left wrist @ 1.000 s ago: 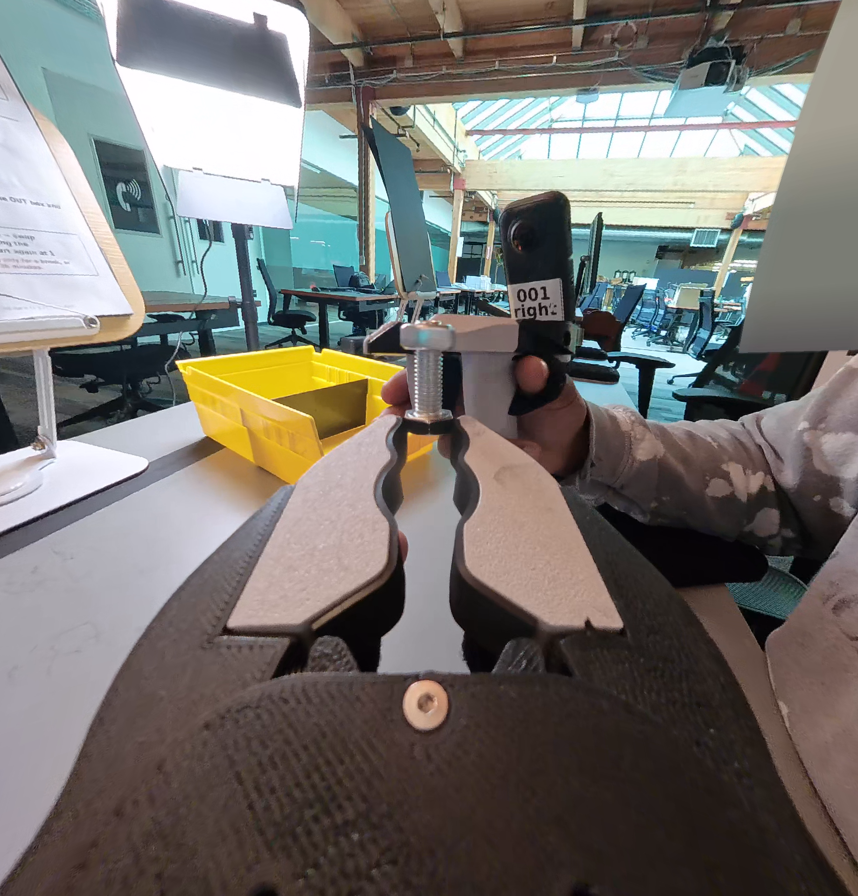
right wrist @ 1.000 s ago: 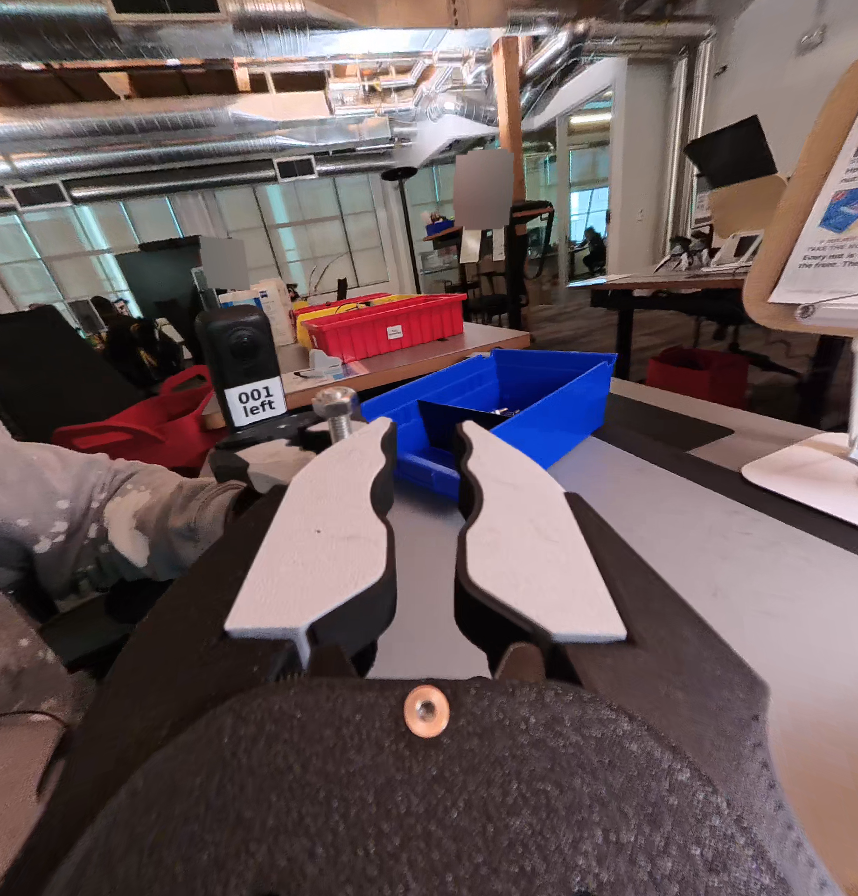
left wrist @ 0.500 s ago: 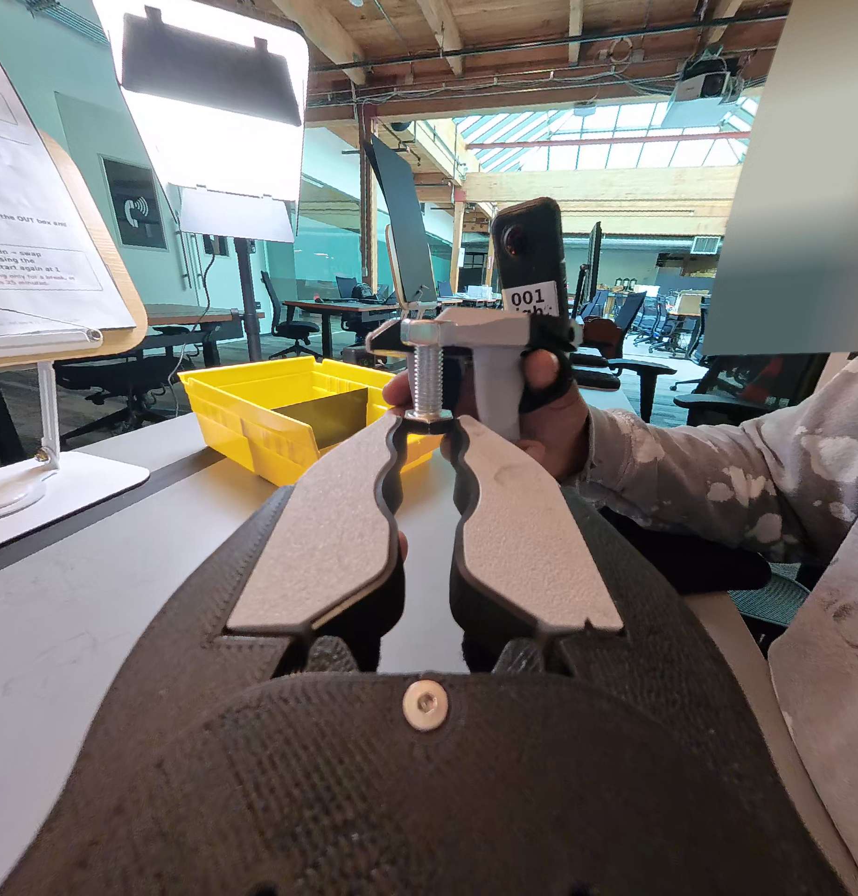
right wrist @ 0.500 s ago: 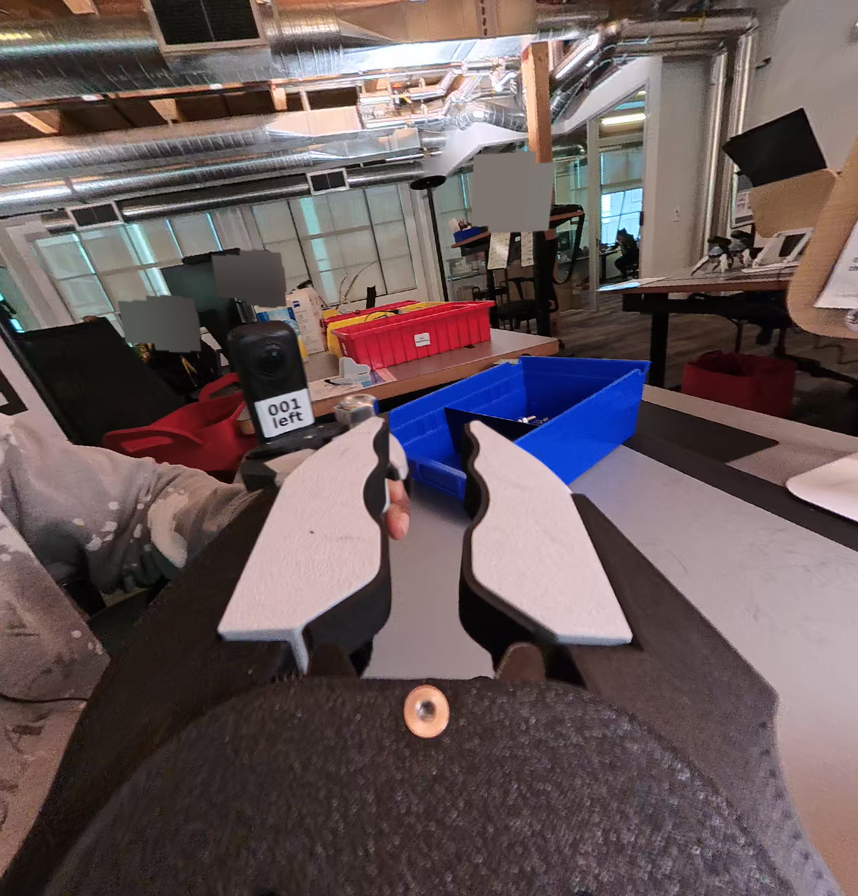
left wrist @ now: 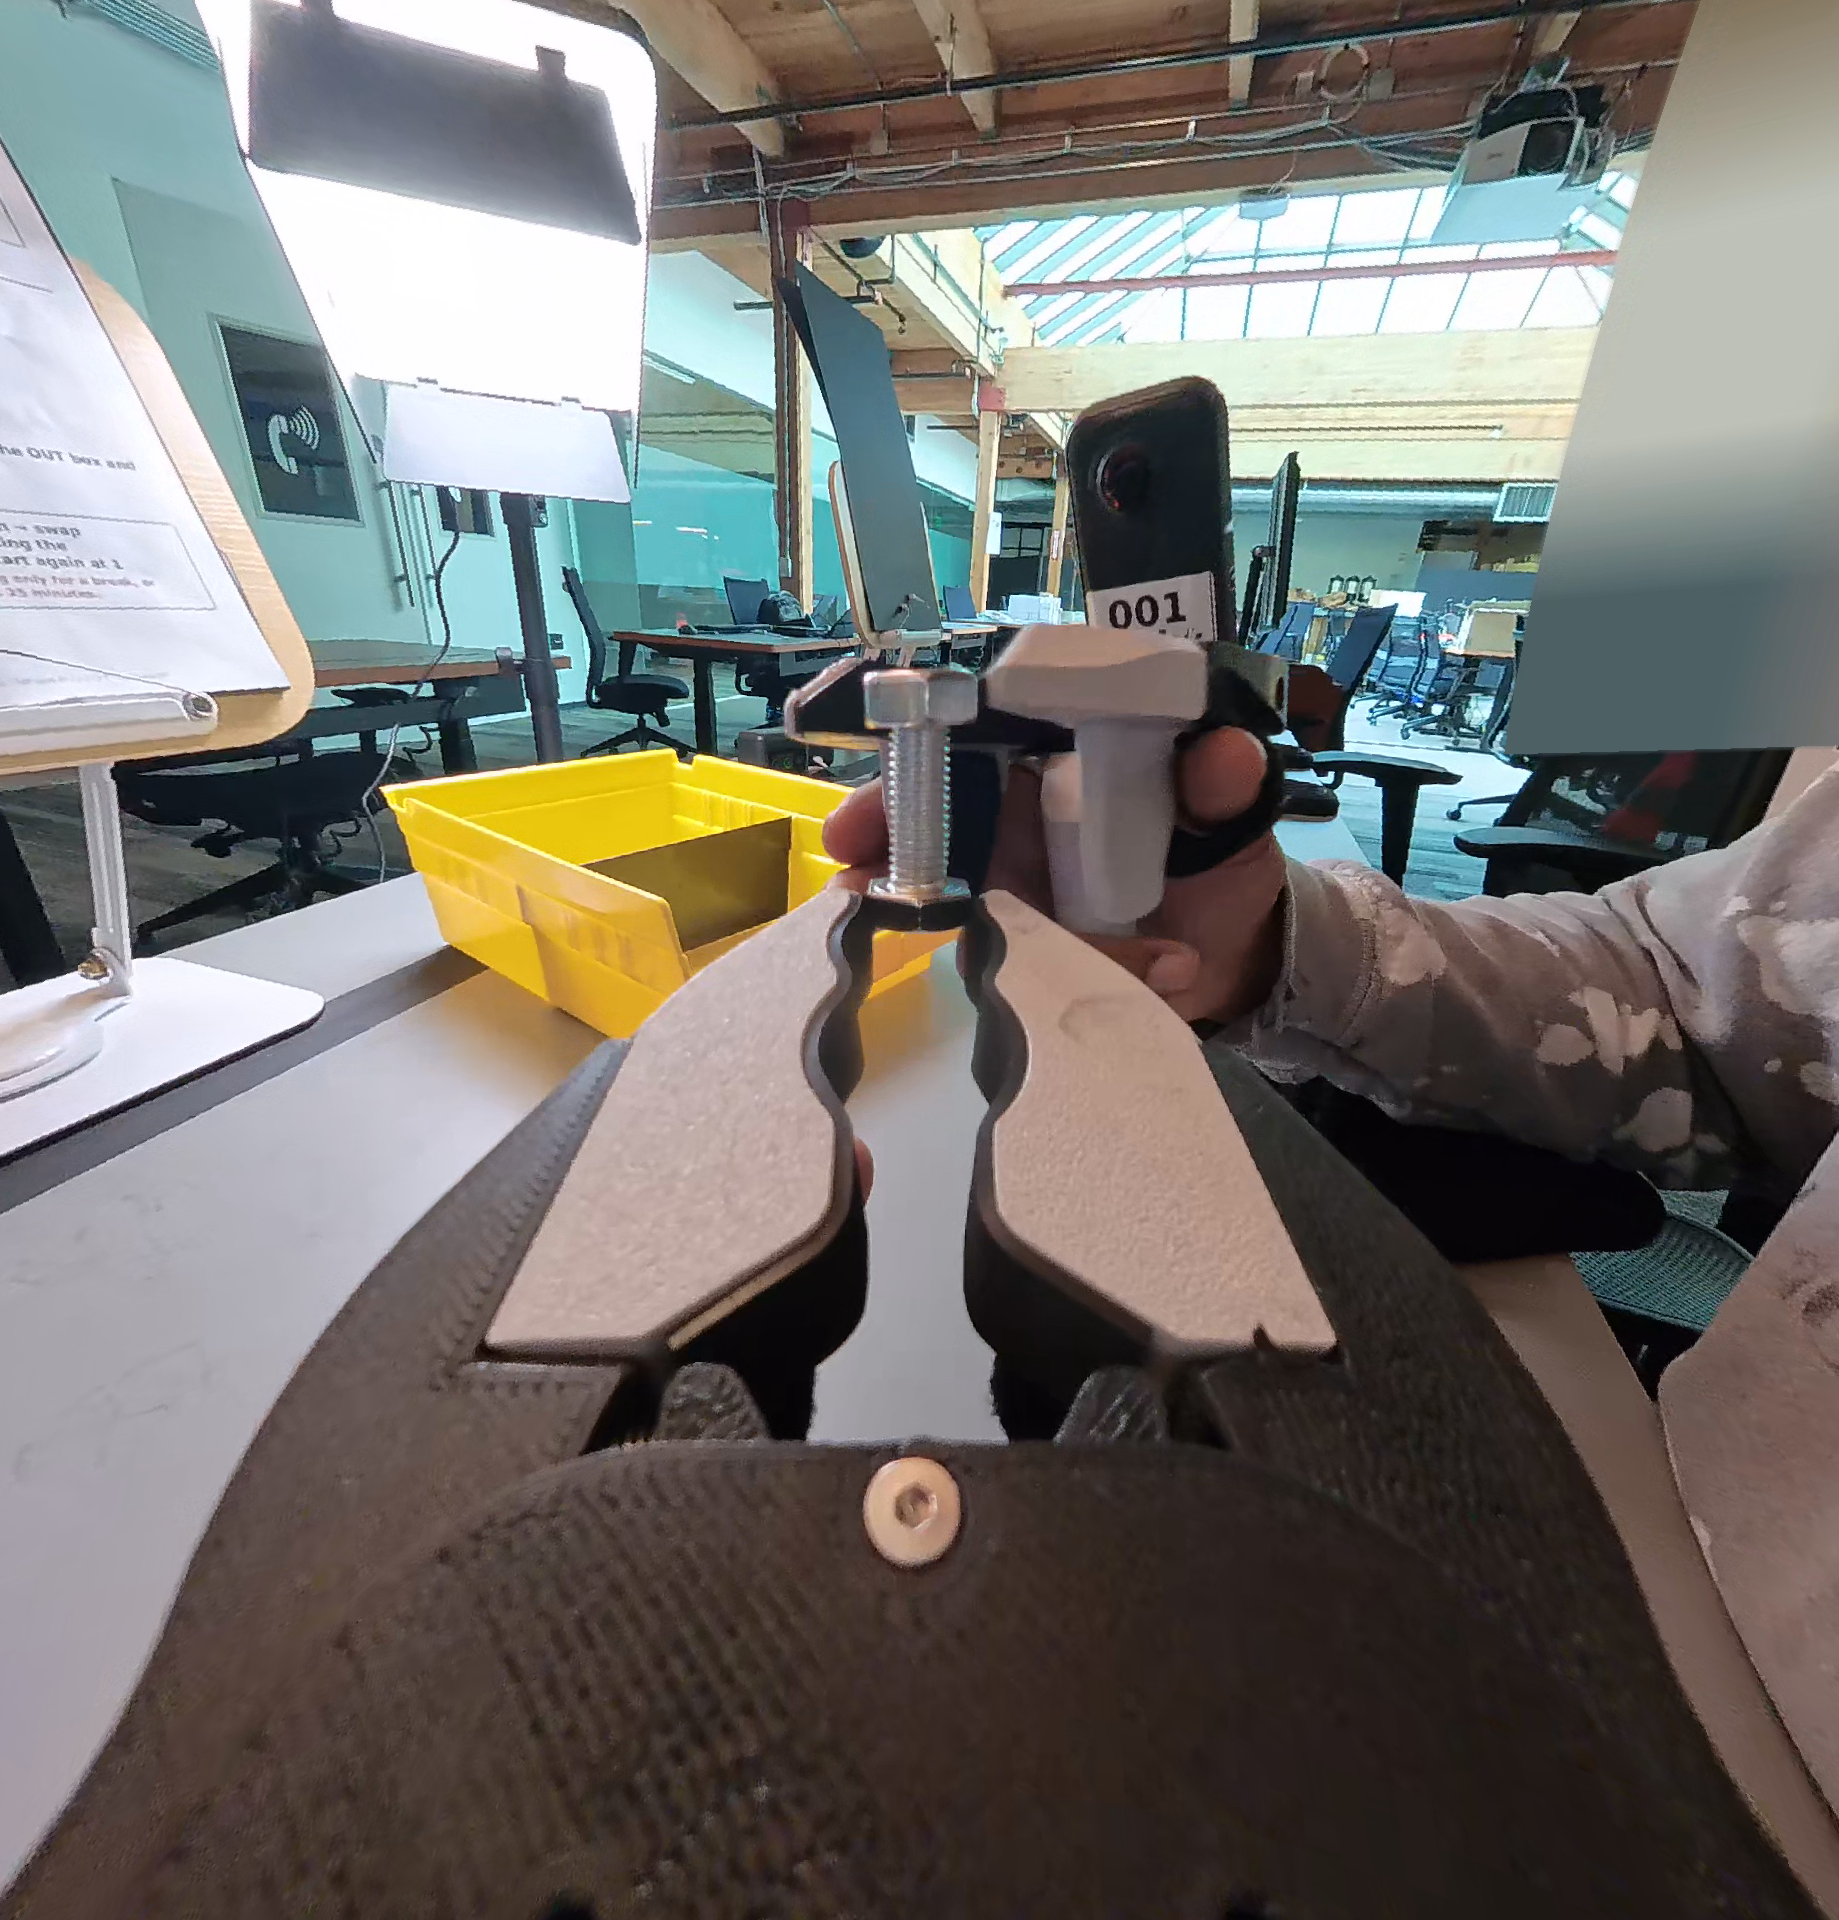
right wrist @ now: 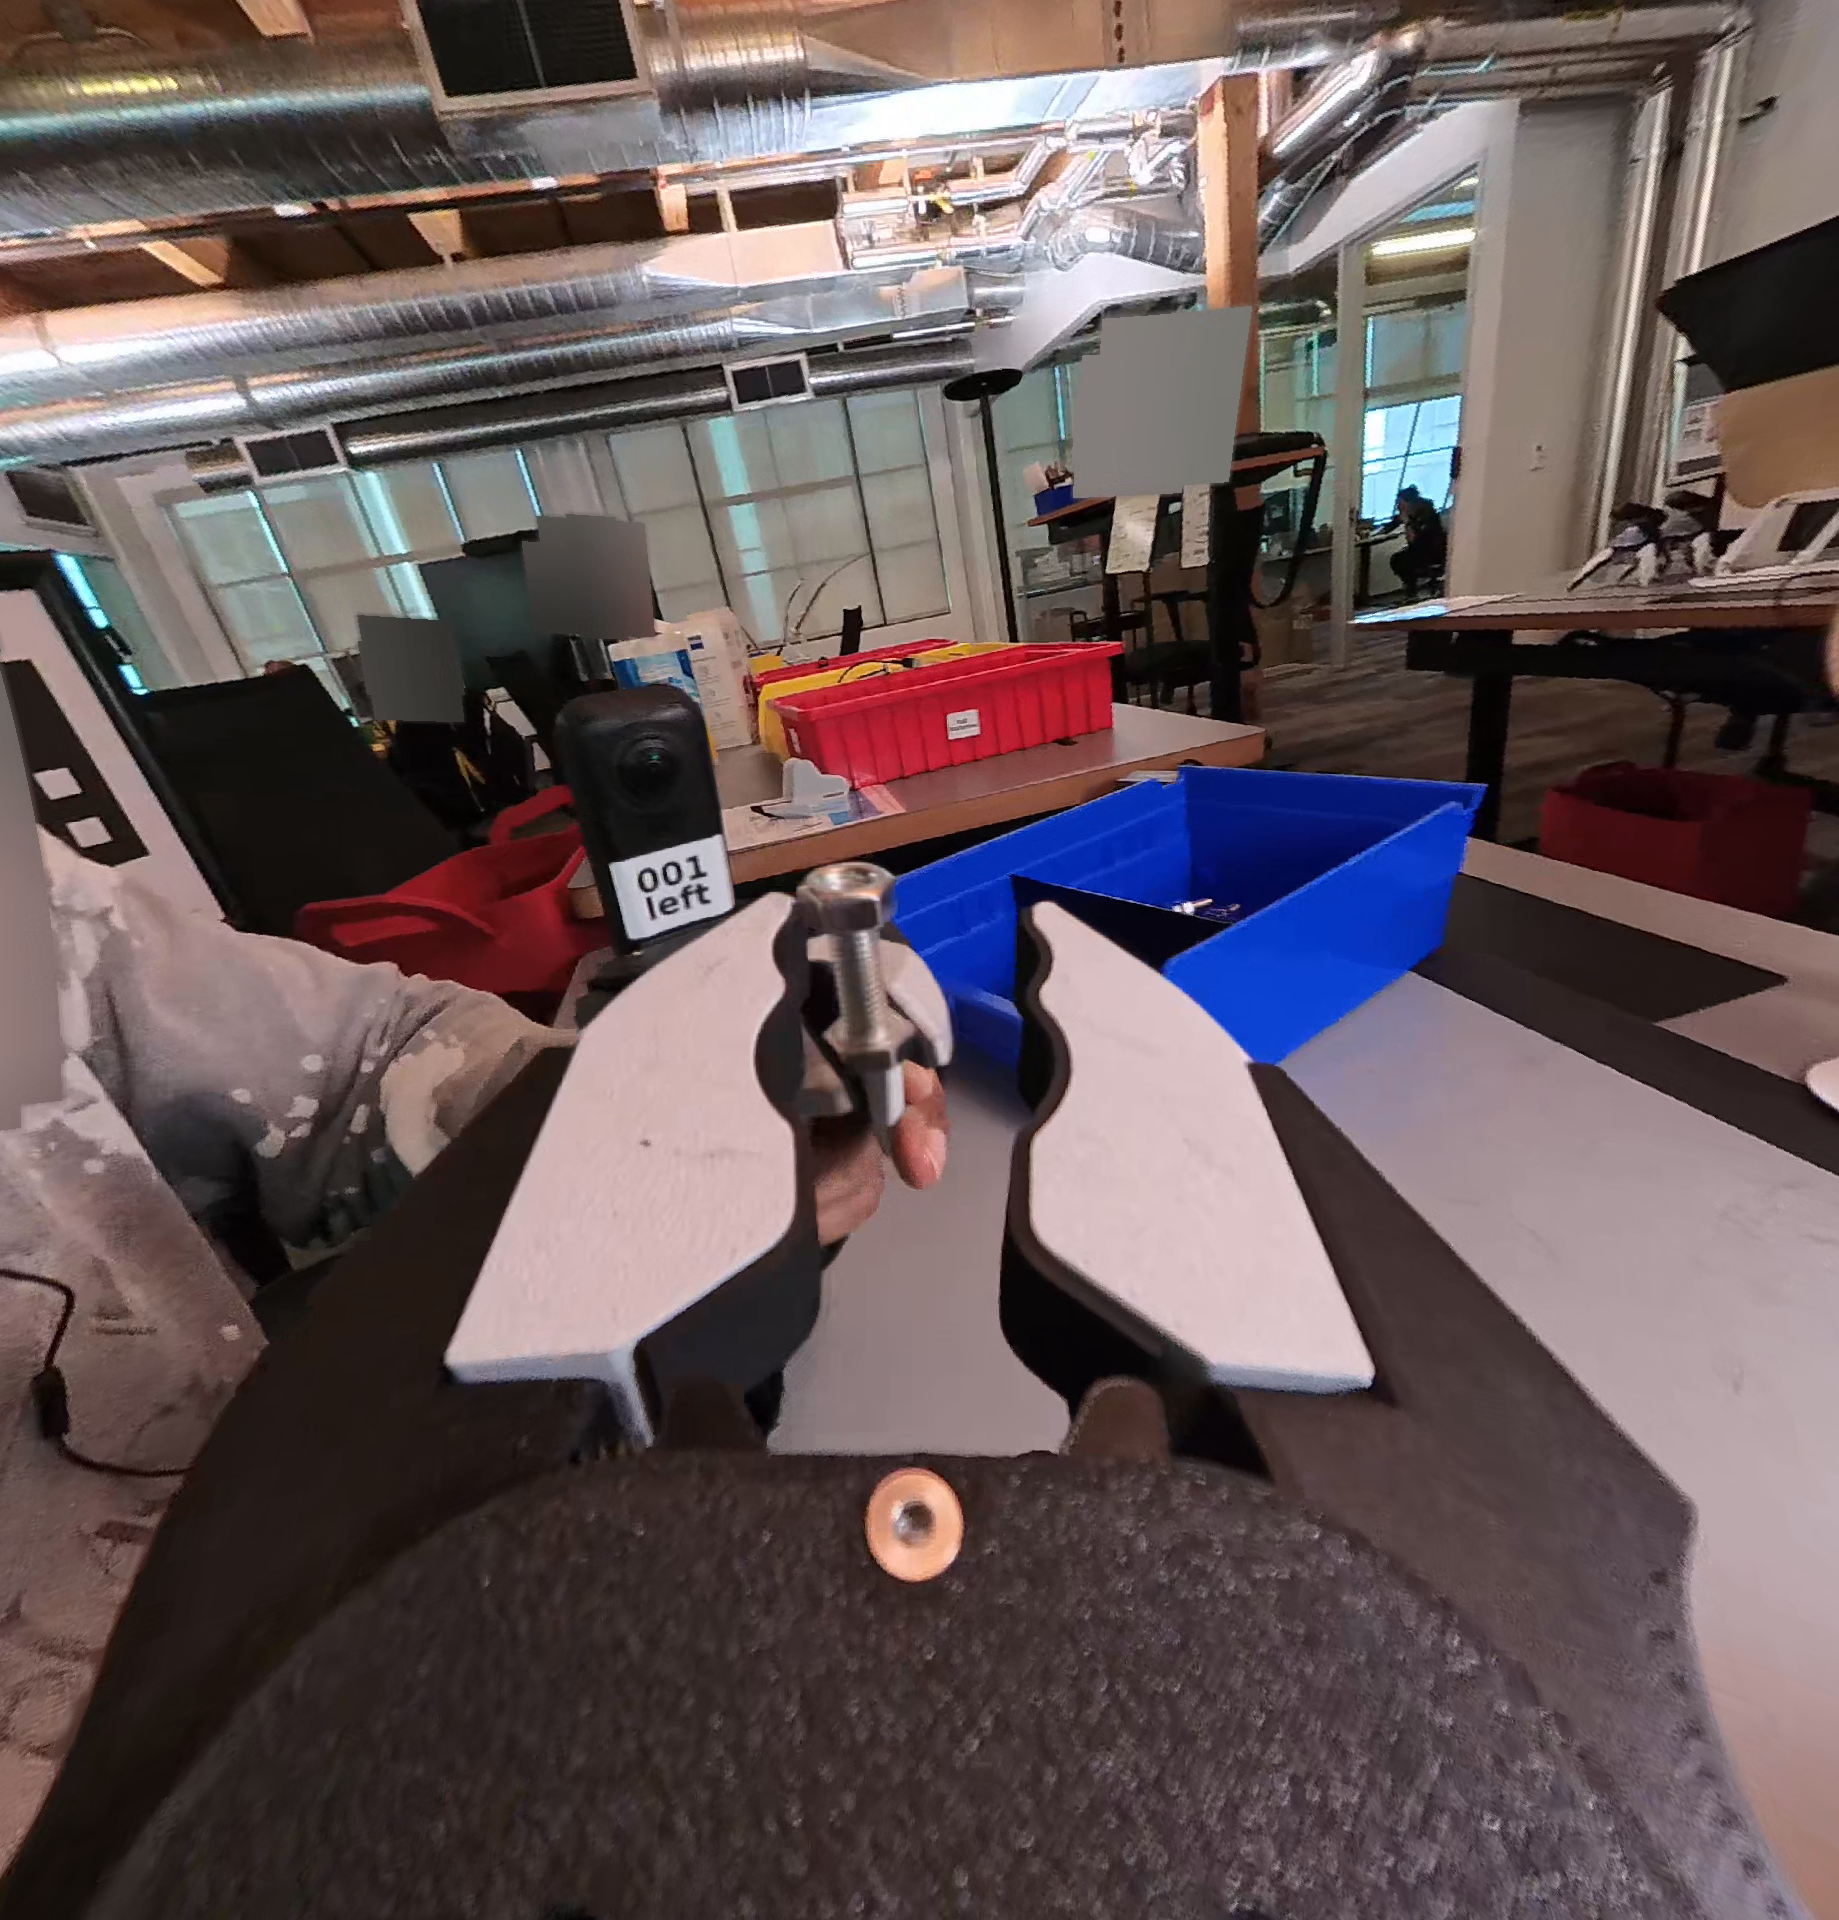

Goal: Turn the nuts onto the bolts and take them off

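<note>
Your left hand-held gripper (left wrist: 917,914) is closed at its tips on the nut (left wrist: 917,896), which sits near the lower end of the bolt (left wrist: 920,790). The fingertips pinch the nut from both sides; behind the tips the wavy inner edges of the fingers stand apart. The bolt is upright, head at 12 o'clock, thread running down into the nut. In the left wrist view the bolt head lies against the tip of your right hand-held gripper (left wrist: 956,707), but this view does not show whether that gripper clamps it.

In the right wrist view your right hand-held gripper (right wrist: 910,935) has a clear gap between its fingers. The bolt (right wrist: 861,977) lies against the inner edge of the finger at 9 o'clock of that gap, tilted slightly, with its head level with the fingertip. The opposite finger does not touch it. The nut (right wrist: 875,1049) shows low on the thread, with the pale tips of the left hand-held gripper around it.

At 11 o'clock from the left hand-held gripper, a yellow bin (left wrist: 624,862) stands on the grey worktop (left wrist: 219,1247). At 1 o'clock from the right hand-held gripper, a blue bin (right wrist: 1310,904) stands on the same worktop (right wrist: 1517,1195), with small metal parts in its far compartment. A document stand (left wrist: 94,665) occupies the 9 o'clock side of the left wrist view.
</note>
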`<state>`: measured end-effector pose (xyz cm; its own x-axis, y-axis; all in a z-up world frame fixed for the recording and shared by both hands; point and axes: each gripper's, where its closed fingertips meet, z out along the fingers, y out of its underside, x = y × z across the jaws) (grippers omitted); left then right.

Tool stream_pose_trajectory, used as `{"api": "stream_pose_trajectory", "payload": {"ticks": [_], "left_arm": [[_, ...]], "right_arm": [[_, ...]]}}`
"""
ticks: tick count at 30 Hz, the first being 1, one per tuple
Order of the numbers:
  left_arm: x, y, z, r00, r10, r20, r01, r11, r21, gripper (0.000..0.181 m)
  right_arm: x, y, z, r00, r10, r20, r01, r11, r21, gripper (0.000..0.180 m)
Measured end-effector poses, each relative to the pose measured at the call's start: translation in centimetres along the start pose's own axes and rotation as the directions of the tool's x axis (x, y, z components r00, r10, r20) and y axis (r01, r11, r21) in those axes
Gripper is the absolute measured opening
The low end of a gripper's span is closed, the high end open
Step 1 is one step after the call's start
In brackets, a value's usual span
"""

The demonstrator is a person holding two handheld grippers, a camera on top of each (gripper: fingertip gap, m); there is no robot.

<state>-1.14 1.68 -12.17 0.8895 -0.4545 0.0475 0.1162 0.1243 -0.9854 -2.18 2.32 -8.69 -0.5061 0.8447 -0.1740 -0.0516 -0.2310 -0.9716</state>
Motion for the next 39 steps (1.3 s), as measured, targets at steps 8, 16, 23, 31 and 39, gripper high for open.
{"api": "stream_pose_trajectory", "payload": {"ticks": [8, 16, 23, 31, 39], "left_arm": [[0.0, -0.4, -0.2, 1.000, 0.015, -0.002, -0.015, 1.000, 0.014, 0.018], [0.4, 0.0, 0.1, 1.000, 0.021, -0.011, -0.021, 1.000, -0.003, 0.018], [0.1, -0.5, -0.2, 1.000, 0.021, -0.006, -0.020, 1.000, 0.017, 0.018], [0.7, 0.3, 0.2, 0.999, 0.019, -0.027, -0.019, 1.000, -0.012, 0.018], [0.5, -0.1, 0.0, 1.000, 0.017, -0.024, -0.017, 1.000, 0.006, 0.018]], "right_arm": [[1.1, -0.4, -0.6, 0.999, 0.006, -0.050, -0.005, 1.000, 0.019, 0.025], [-0.8, 0.0, 0.5, 1.000, 0.005, 0.028, -0.005, 1.000, 0.003, 0.038], [0.6, -0.6, -0.8, 1.000, 0.004, -0.015, -0.003, 0.999, 0.035, 0.032], [-1.4, 0.2, 0.7, 0.999, -0.023, 0.049, 0.023, 1.000, -0.005, 0.035], [-0.9, -0.6, -0.4, 0.998, -0.036, 0.043, 0.035, 0.999, 0.023, 0.032]]}}
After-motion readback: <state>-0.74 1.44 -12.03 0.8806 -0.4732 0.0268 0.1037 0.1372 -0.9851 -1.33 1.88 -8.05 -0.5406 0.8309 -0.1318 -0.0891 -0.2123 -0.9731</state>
